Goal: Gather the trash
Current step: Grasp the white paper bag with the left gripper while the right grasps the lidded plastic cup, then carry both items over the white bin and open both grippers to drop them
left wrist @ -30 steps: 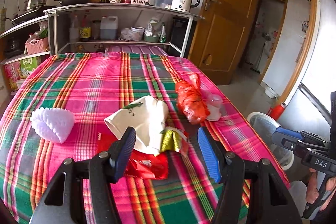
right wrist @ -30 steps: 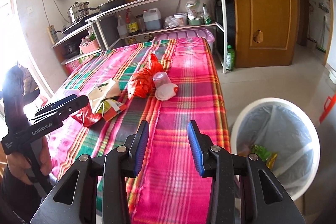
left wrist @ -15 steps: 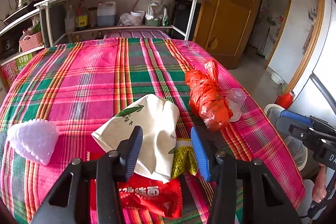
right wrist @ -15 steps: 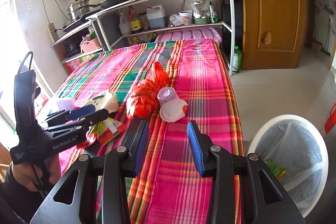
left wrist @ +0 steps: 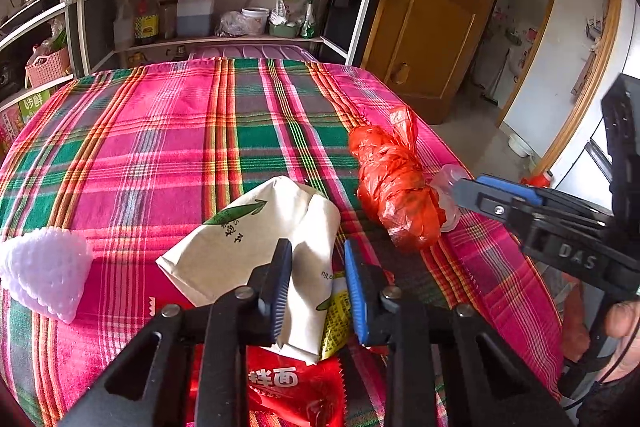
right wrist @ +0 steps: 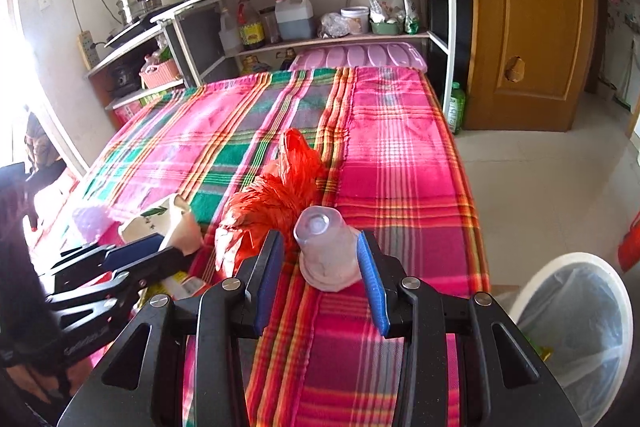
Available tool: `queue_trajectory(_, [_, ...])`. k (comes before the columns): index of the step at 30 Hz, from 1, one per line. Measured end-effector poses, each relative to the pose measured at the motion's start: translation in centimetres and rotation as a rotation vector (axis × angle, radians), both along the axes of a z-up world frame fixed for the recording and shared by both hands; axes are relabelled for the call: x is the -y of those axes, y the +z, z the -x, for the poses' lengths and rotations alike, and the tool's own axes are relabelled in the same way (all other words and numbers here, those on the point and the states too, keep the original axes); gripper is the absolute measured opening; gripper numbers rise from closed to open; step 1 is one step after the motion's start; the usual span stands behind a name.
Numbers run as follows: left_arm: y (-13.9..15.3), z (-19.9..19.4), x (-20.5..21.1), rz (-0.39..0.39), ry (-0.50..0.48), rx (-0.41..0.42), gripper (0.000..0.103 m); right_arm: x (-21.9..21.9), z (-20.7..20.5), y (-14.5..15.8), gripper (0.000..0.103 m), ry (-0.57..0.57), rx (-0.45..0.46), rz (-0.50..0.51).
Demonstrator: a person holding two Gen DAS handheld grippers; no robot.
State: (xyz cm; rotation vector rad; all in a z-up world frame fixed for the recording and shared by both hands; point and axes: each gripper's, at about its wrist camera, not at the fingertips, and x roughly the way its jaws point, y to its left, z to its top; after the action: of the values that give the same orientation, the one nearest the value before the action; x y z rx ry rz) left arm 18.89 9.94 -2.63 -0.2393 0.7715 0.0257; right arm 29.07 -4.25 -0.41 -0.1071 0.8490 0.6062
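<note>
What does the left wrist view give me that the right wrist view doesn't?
Only the left wrist view: the red noodle wrapper and yellow packet under the white paper bag, which sits between the left tongs as they have just been closing, and the white foam net shown whole.

Only the right wrist view: the lined trash bin off the table's right edge, and the upturned plastic cup between the open right tongs.

Both: the paper bag, the orange plastic bag, the plaid cloth.
</note>
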Motion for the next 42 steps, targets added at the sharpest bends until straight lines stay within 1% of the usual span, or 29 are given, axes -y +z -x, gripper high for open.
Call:
queue_trajectory(4, [-0.2, -0.1, -0.2, 0.014, -0.003, -0.006, 0.028, -0.7, -0.9, -0.7, 0.039, -0.011, -0.017, 0.024])
queue_trajectory(7, [-0.1, -0.3, -0.2, 0.008, -0.005, -0.009, 0.028, -0.7, -1.4, -0.9, 0.039, -0.02, -0.03, 0.01])
queue_trajectory(10, [-0.1, -0.4, -0.2, 0.008, -0.008, -0.009, 0.028, -0.6, -1.3, -0.8, 0.033, -0.019, -0.023, 0.004])
queue_trajectory(12, [-0.1, -0.4, -0.4, 0.006, -0.005, -0.007, 0.023, -0.4, -1.1, -0.7, 0.031, -0.017, -0.021, -0.007])
queue_trajectory(14, [0.0, -0.4, -0.4, 0.008, -0.004, -0.005, 0.022, -0.3, -1.0, -0.6, 0.03, -0.016, -0.014, -0.011])
queue_trajectory(21, [0.7, 0.3, -0.1, -0.024, -0.007, 0.021, 0.017, 0.7, 0.2, 0.2, 0.029, -0.012, 0.007, -0.033])
queue_trajectory(34, [2.9, 2.9, -0.3, -0.043, 0.016, 0.071, 0.015, 3.5, 3.3, 2.1, 0.029, -0.026, 0.035, -0.078])
queue_trajectory(39, [3.9, 3.6, 0.2, -0.041, 0.005, 0.098, 0.015, 5.1, 4.5, 2.9, 0.029, -0.043, 0.05, -0.09])
queue_trajectory(42, [4.3, 3.7, 1.3, -0.041, -0.012, 0.109, 0.015, 6.4, 5.1, 3.3, 0.029, -0.059, 0.057, -0.095])
